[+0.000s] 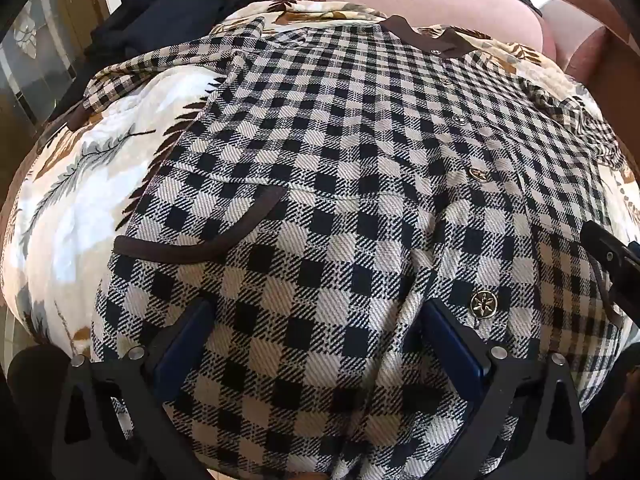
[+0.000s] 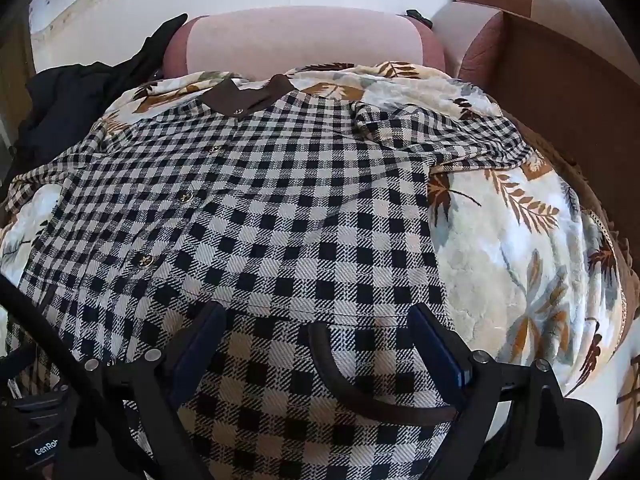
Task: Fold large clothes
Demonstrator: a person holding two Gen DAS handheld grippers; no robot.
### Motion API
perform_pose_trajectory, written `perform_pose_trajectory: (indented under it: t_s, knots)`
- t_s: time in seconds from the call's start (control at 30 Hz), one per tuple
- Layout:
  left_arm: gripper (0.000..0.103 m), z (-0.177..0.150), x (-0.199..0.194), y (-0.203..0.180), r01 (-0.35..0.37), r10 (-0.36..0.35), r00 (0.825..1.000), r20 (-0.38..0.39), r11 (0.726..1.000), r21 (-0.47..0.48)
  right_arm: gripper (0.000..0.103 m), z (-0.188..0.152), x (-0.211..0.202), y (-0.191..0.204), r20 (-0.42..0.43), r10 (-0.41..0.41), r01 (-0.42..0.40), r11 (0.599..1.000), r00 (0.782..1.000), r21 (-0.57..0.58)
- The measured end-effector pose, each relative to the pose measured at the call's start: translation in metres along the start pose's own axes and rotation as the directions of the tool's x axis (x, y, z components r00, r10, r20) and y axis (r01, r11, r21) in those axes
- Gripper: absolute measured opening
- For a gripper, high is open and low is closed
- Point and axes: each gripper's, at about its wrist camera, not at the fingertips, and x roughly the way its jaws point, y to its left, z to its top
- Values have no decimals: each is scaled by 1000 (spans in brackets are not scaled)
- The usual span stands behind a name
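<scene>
Checked jacket (image 2: 280, 208): lying flat on leaf-print blanket (image 2: 520, 248), sofa behind
Axis: collar (image 2: 244, 100) pointing away, hem toward grippers
Jaws: both standing wide open, gripping nothing

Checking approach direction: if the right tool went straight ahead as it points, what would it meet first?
Probably the black-and-cream checked jacket lying directly ahead of the open right tool; depth is unclear.
</scene>
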Motion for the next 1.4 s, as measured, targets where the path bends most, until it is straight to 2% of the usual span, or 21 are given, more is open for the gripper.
perform_pose_trajectory:
  t_s: [0.5, 0.93, 1.4]
  knots:
    - [103, -4, -3, 0, 0, 0, 1000, 11, 1000, 1, 95, -3, -1, 12, 9, -15, 15, 1000, 1000, -7]
    - [103, 0, -3, 0, 2, -2, 1000, 20, 1000, 0, 95, -6, 1, 7, 1, -26, 26, 998, 1000, -50]
    - [103, 0, -4, 1, 1, -1, 1000, 24, 1000, 0, 95, -7, 5, 4, -9, -35, 34, 999, 999, -42]
